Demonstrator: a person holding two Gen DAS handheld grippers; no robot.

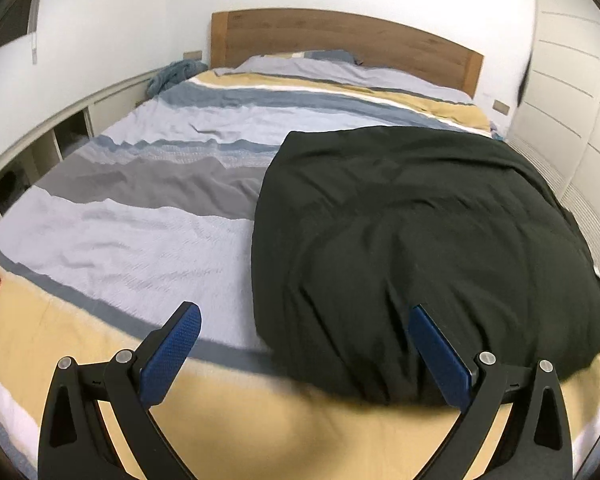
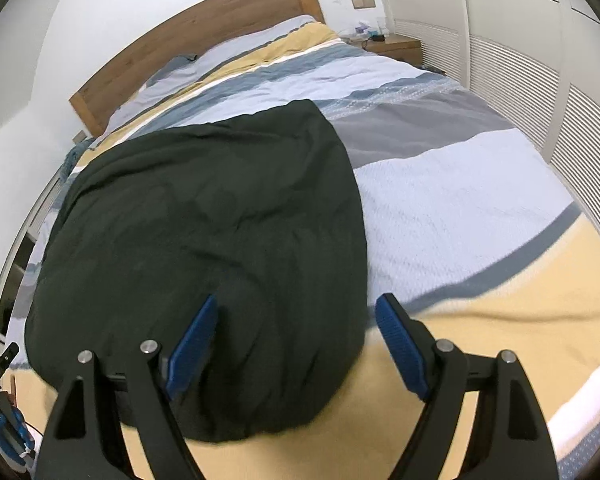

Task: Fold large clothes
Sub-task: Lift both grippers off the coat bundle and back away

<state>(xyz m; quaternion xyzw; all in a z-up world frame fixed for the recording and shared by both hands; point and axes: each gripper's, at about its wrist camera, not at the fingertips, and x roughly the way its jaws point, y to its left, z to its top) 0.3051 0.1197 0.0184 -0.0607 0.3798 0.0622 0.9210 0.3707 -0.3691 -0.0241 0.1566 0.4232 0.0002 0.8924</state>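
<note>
I take the wooden headboard as my landmark. On the striped bed cover, banded in pale blue, grey, slate and yellow, the large dark green-black garment lies spread flat and wrinkled at the end of the bed far from the headboard. Its near hem bunches on the yellow band closest to me, and its far edge reaches back toward the headboard without touching the pillows.

My left gripper hangs with its blue-padded fingers spread wide and nothing between them. One blue pad sits at the garment's near edge, though I cannot tell whether it touches the cloth; the other is over bare cover beside the garment.

My right gripper is likewise spread wide and holds nothing. One pad is over the garment, and the other is just past its corner, over the yellow band of the cover.

Beside the headboard stands a small wooden nightstand with small items on it, next to white louvred wardrobe doors.
</note>
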